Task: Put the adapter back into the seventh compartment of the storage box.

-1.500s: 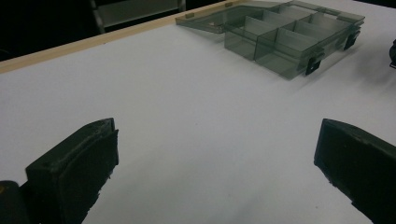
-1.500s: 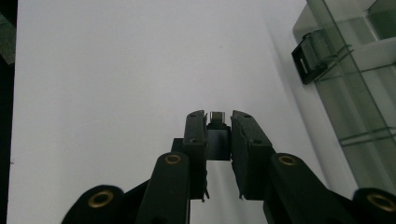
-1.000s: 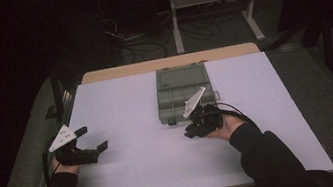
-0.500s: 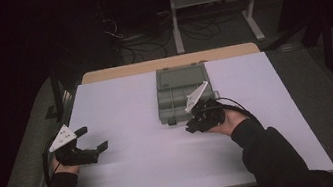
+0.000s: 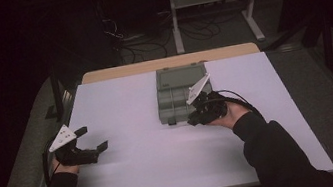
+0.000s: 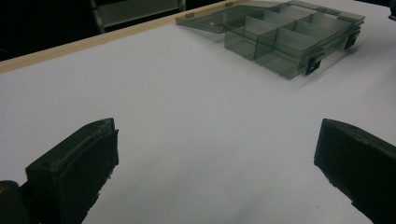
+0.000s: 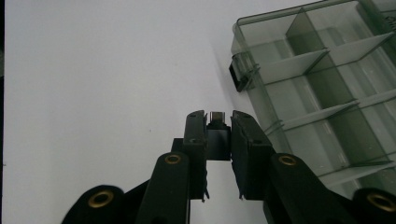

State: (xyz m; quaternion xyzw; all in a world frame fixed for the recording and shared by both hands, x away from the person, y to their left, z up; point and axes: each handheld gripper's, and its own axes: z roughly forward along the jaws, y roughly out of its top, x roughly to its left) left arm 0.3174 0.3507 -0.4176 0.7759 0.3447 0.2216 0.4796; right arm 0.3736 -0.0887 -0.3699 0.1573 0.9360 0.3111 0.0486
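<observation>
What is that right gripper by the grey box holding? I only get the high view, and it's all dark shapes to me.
Observer: In its own camera, the right gripper is shut on a small dark block, pinched between the jaws.
Operator: Is the box open?
Observer: Yes. The compartment box has its lid laid back flat; the compartments I can see look empty.
Operator: And the left one?
Observer: The left gripper has its jaws wide apart over bare table.
</observation>
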